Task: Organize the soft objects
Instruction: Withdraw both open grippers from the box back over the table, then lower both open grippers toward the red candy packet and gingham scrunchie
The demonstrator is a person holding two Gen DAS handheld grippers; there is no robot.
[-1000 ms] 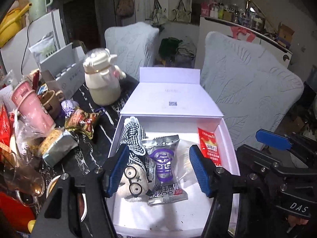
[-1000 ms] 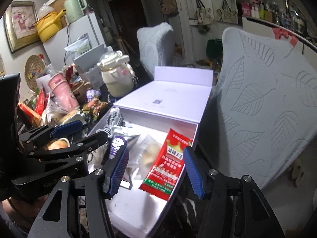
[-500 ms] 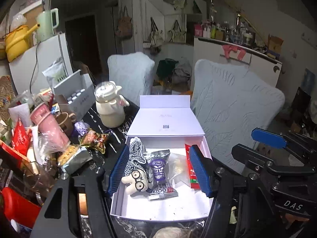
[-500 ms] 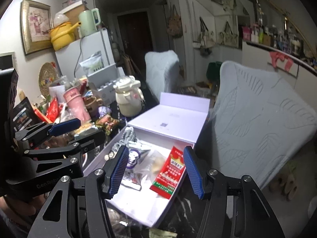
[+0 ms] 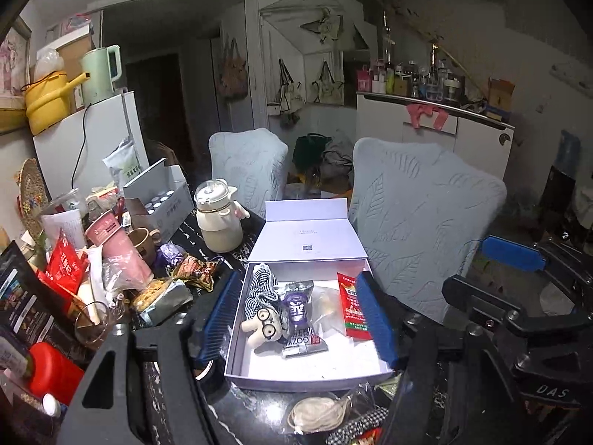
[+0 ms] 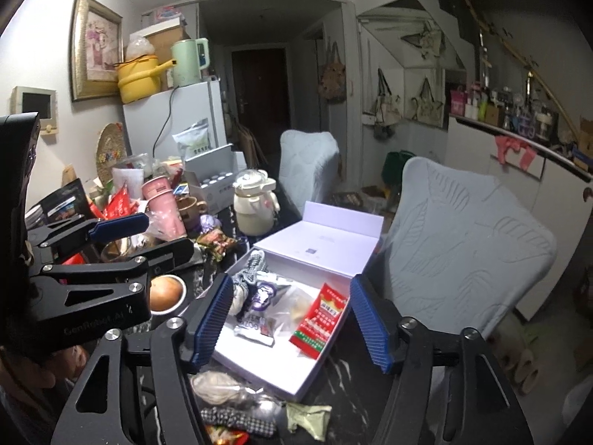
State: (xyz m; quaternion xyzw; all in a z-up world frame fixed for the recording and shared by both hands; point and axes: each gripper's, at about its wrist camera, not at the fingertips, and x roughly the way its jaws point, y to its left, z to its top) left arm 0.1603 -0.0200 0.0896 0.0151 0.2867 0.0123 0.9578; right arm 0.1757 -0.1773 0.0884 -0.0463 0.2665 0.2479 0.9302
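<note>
- The left gripper [image 5: 298, 319] hovers above the white box [image 5: 307, 372] at the frame's centre, blue pads spread apart with nothing between them; its jaws have just been opening.
- The right gripper [image 6: 292, 324] does the same in its own view, jaws parted and empty, also just opened wider.
- Inside the box, along its left side, lies the little plush doll [image 5: 264, 324] with glasses and a checked cloth.
- Beside the doll sits the silver snack packet [image 5: 298, 315], and at the right wall the red sachet [image 5: 350, 306].
- The box lid [image 5: 307, 237] lies folded back behind it.
- Lower frame, in front of the box: a cream soft bundle [image 5: 315, 413] on the dark table [image 5: 166, 389].
- Left of the box, a cream teapot [image 5: 218, 222] stands amid clutter.
</note>
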